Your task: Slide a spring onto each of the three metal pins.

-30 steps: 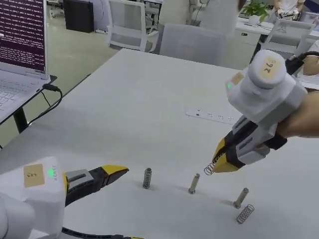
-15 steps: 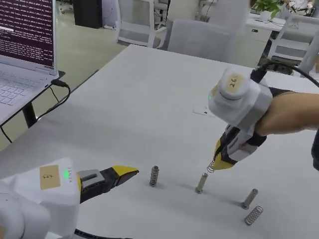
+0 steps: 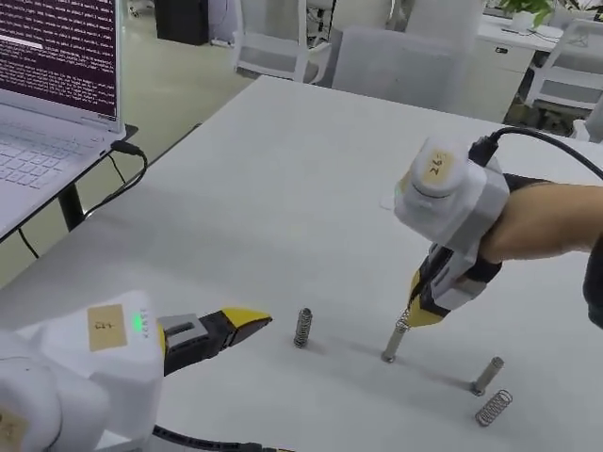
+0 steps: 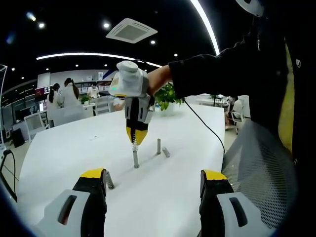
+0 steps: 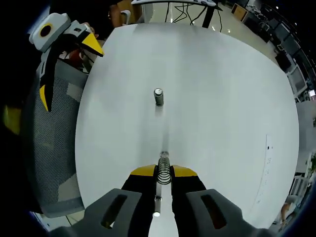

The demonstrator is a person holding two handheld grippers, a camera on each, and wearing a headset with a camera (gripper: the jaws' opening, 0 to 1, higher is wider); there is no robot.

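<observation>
1. Presently the right gripper [image 3: 426, 311] comes down at a slant from the upper right of the head view, its yellow-tipped jaws pressed in on a spring [image 5: 163, 172] and pinching it across its coils.
2. That held spring has its long axis close to upright. Its lower end points down at the top of the middle pin [image 3: 390, 347].
3. From the left gripper view, spring and middle pin stand nearly in one line, the spring above and its lowest coil meeting the pin's tip. Whether that coil is over the tip I cannot tell.
4. All three pins stand upright on the white table [image 3: 283, 188], spaced in a row across the near part of it.
5. At the head view's left end of the row, the left pin [image 3: 302, 328] is wrapped in a fitted spring, so only coils show. Pin and spring share one vertical axis.
6. At the other end, the right pin [image 3: 486, 375] is bare metal.
7. Just beside the right pin's foot a loose spring [image 3: 494, 408] lies on its side, its long axis flat on the table and angled away from the pin.
8. Low at the near edge of the table, the left gripper [image 4: 153, 177] has its jaws spread wide with nothing between them, and it points towards the row of pins.
9. An open laptop [image 3: 47, 94] sits on a separate stand off the table's left side.
</observation>
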